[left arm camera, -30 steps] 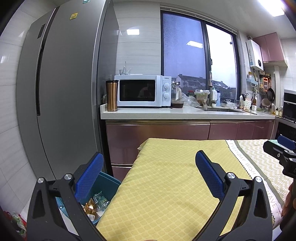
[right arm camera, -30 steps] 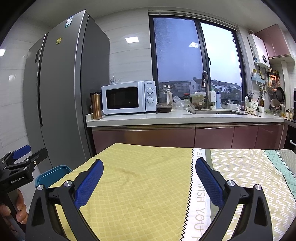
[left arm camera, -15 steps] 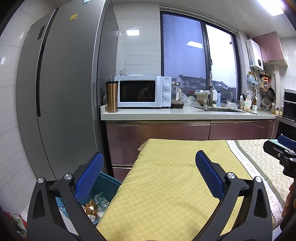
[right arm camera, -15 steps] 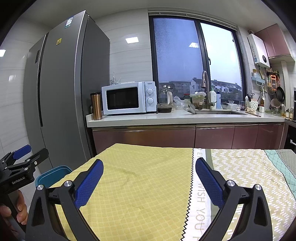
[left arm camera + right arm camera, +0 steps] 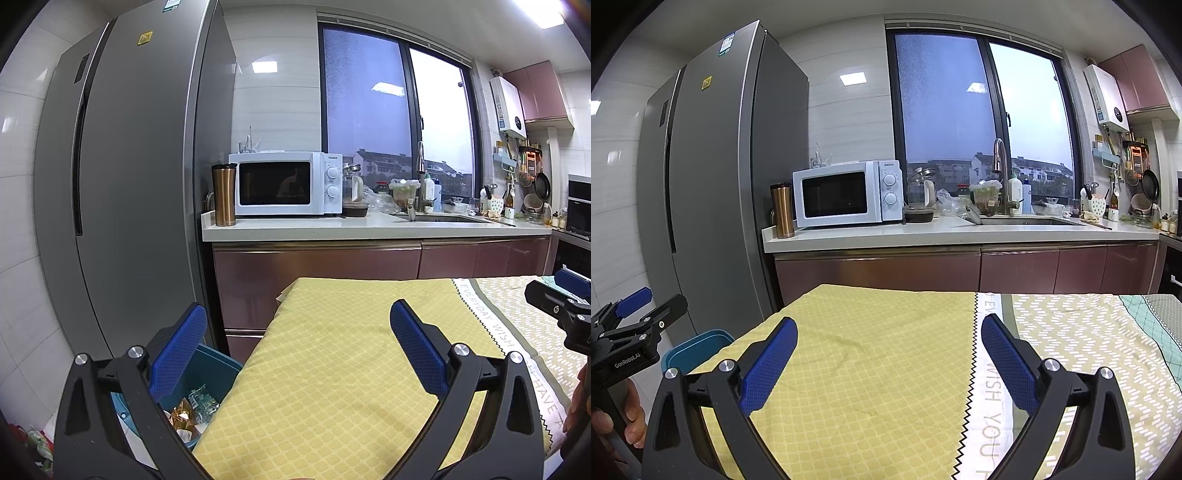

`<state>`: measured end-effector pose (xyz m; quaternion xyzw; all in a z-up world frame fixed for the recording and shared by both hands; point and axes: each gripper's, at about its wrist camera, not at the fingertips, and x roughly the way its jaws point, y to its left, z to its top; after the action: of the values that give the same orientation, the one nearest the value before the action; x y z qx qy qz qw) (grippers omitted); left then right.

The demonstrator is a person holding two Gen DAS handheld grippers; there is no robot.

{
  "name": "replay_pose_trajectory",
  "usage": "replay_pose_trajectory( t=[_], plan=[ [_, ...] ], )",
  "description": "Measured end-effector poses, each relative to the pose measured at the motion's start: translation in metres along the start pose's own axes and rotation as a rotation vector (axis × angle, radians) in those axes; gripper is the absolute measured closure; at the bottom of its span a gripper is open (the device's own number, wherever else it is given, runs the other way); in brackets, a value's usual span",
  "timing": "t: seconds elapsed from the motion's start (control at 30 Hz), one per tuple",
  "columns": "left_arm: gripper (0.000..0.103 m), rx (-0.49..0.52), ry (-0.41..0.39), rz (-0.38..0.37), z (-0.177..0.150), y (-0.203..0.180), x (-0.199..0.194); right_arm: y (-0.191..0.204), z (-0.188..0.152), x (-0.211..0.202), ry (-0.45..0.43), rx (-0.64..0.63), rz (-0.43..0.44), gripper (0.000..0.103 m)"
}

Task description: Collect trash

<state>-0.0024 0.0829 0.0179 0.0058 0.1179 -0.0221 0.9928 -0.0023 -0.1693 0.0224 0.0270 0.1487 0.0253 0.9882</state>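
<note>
A teal bin (image 5: 207, 369) stands on the floor at the table's left end, with crumpled wrappers (image 5: 192, 404) inside it. The same teal bin (image 5: 698, 347) shows its rim in the right wrist view. My left gripper (image 5: 299, 343) is open and holds nothing, hanging over the table's left edge, its left finger above the bin. My right gripper (image 5: 886, 350) is open and holds nothing above the yellow tablecloth (image 5: 871, 369). I see no loose trash on the cloth. The right gripper's tip (image 5: 557, 306) shows at the left view's right edge.
A grey fridge (image 5: 122, 184) rises behind the bin. Behind the table runs a counter (image 5: 369, 225) with a microwave (image 5: 284, 183), a copper tumbler (image 5: 223, 195) and a sink. A patterned cloth (image 5: 1082, 343) covers the table's right part. More rubbish (image 5: 37, 446) lies on the floor at far left.
Almost nothing differs. Both grippers stay open and nearly still; the left view has shifted very slightly.
</note>
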Motion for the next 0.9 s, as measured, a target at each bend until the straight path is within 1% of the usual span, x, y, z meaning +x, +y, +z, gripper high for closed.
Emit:
replay_pose_trajectory(
  t=[0.9],
  plan=[
    [0.005, 0.005, -0.006, 0.001, 0.0022, 0.0001, 0.0005, 0.003, -0.0031, -0.0028, -0.004, 0.005, -0.015, 0.007]
  ],
)
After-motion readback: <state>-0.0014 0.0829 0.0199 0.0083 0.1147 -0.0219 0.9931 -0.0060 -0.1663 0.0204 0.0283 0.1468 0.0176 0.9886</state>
